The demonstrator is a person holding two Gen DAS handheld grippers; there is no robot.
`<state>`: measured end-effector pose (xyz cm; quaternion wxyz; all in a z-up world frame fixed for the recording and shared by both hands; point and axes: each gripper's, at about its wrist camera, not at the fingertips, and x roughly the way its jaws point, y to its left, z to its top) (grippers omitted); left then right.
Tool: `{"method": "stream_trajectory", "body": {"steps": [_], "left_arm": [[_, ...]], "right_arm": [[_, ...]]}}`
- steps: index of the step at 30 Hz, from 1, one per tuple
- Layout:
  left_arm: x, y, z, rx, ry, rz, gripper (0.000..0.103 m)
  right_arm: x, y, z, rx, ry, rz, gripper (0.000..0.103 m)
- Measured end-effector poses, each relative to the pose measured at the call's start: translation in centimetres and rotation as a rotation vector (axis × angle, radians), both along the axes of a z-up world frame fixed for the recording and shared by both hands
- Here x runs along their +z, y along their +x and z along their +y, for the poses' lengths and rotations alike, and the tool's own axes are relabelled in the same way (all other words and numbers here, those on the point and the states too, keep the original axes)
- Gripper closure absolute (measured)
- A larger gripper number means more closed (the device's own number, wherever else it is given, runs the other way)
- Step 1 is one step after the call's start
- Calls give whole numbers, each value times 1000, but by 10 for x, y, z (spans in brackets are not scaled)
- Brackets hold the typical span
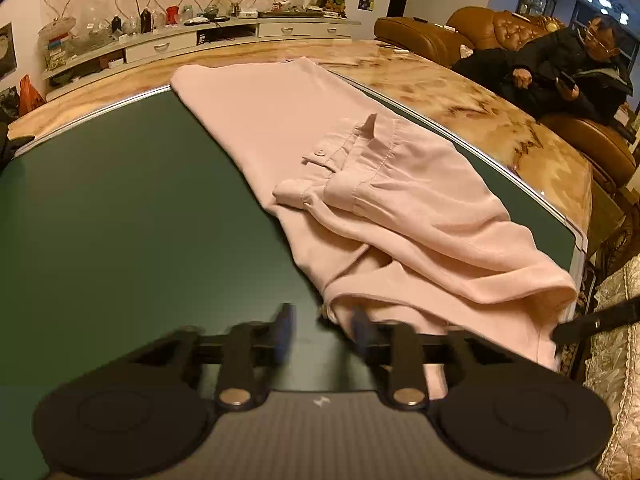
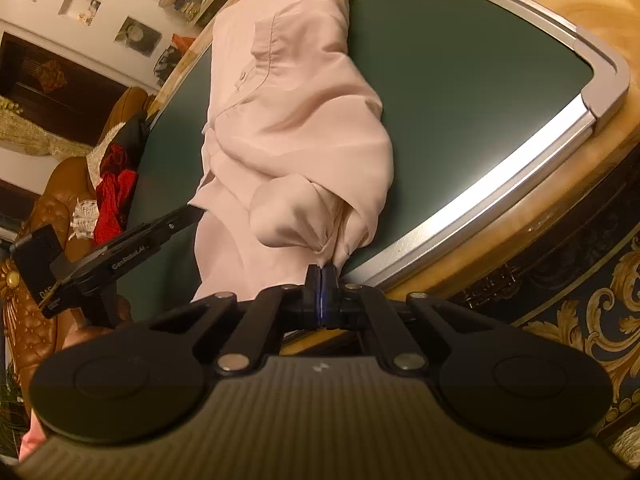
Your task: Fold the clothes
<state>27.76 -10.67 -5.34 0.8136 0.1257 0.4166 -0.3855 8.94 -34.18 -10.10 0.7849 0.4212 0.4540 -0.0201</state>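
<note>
A pale pink garment [image 1: 360, 184] with a button and a waistband lies crumpled on the green mat [image 1: 120, 220], running from the far edge toward me. In the left wrist view my left gripper [image 1: 323, 322] stands open just above the mat. The garment's near corner lies by its right finger [image 1: 360, 326], and the pads do not press on it. In the right wrist view my right gripper [image 2: 321, 276] is shut on a bunched fold of the pink garment [image 2: 288, 128] near the mat's silver edge. The left gripper's black body [image 2: 120, 248] shows beside the cloth.
The mat's silver frame [image 2: 520, 168] sits on a marble-patterned table [image 1: 480, 92]. A person sits on a brown leather sofa [image 1: 600, 140] at the far right. A low cabinet [image 1: 180, 40] with clutter lines the far wall. Red cloth [image 2: 116, 196] lies on a chair.
</note>
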Motion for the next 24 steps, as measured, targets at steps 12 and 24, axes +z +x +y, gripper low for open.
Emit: {"method": "stream_trajectory", "body": {"steps": [12,24], "left_arm": [[33,-72,-46,-173,-95,-58,54],[3,-105,-81,-273,-66,16,54]], "right_arm": [[62,5,-29,83,-259,-140,64],[65,149,39,523,-537,-225,63]]}}
